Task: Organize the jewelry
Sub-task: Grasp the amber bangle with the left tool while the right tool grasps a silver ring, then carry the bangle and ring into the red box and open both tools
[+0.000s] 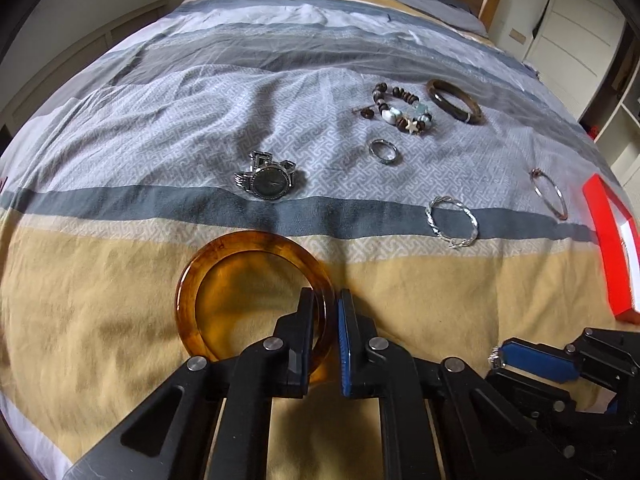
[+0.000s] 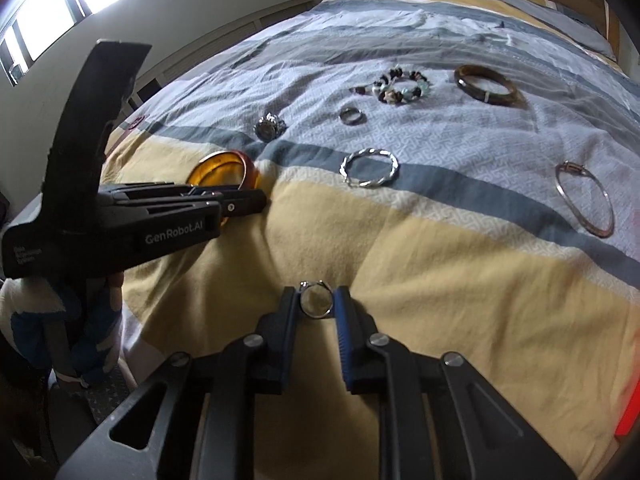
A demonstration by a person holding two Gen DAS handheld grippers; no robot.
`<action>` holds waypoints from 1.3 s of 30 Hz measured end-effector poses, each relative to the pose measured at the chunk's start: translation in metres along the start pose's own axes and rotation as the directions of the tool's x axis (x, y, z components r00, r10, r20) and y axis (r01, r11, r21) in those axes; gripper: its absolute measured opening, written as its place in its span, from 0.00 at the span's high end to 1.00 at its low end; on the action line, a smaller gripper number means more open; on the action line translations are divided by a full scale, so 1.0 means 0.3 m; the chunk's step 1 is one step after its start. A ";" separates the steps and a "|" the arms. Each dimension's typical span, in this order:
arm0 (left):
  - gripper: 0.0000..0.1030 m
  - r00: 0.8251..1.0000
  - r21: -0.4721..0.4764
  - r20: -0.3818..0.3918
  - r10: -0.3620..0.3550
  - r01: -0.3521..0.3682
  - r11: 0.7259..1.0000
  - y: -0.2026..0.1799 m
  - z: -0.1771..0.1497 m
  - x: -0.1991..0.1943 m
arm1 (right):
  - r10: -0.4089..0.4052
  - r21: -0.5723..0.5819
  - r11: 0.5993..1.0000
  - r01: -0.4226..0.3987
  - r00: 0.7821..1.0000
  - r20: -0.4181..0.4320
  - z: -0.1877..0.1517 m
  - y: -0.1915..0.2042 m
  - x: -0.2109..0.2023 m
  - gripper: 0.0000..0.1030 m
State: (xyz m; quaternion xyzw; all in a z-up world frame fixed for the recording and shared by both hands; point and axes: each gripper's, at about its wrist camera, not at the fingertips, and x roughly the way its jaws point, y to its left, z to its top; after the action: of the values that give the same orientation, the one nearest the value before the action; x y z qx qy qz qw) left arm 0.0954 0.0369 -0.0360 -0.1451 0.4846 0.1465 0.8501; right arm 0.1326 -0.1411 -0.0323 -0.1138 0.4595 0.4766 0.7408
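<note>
1. Nearest the left wrist camera, the left hand-held gripper (image 1: 325, 300) is clenched on the near-right rim of the amber bangle (image 1: 224, 248), one pad inside the ring and one outside; the bangle rests on the yellow stripe of the bedspread (image 1: 100, 304) at the near end of the bed.
2. The right hand-held gripper (image 2: 316, 298) grasps a small silver ring (image 2: 317, 300) between its pads, just over the same yellow stripe.
3. So the step in hand looks like pick-up: both pieces are gripped and neither is yet in a container.
4. Farther up the bed lie the wristwatch (image 1: 267, 179), a small band ring (image 1: 384, 151), a twisted silver bangle (image 1: 452, 220), a thin wire bangle (image 1: 550, 196), a beaded bracelet (image 1: 404, 108) and a dark bangle (image 1: 454, 101), all apart from one another.
5. A red box (image 1: 610, 248) sits at the right edge, near the thin wire bangle.
6. The next move probably calls for lifting the amber bangle clear without its rim slipping, then carrying it rightward towards that box, if that is where the pieces go.
</note>
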 end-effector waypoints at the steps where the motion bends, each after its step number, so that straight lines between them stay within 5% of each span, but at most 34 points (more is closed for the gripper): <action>1: 0.90 1.000 -0.013 0.008 -0.004 0.005 1.000 0.003 -0.004 -0.013 | -0.001 0.002 1.000 0.001 1.000 0.007 -0.001 0.001 -0.015 0.83; 18: 0.91 0.987 0.008 0.147 -0.068 0.068 0.998 -0.139 -0.046 -0.343 | -0.091 0.066 0.995 0.079 0.977 0.192 -0.072 -0.009 -0.424 0.83; 29: 0.91 0.971 0.195 0.127 -0.203 0.177 0.965 -0.584 -0.033 -0.395 | -0.249 0.233 0.953 0.191 0.935 0.253 -0.256 -0.293 -0.693 0.83; 39: 0.91 0.942 0.406 0.024 -0.333 0.295 0.865 -1.103 0.033 -0.293 | -0.375 0.348 0.892 0.290 0.903 0.211 -0.343 -0.690 -0.807 0.83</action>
State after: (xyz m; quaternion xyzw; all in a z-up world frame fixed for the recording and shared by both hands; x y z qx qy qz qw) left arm 0.1892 -0.2716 0.0797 -0.0396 0.4336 -0.0887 0.8959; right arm 0.2116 -0.4568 0.0462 -0.0078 0.3954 0.2748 0.8764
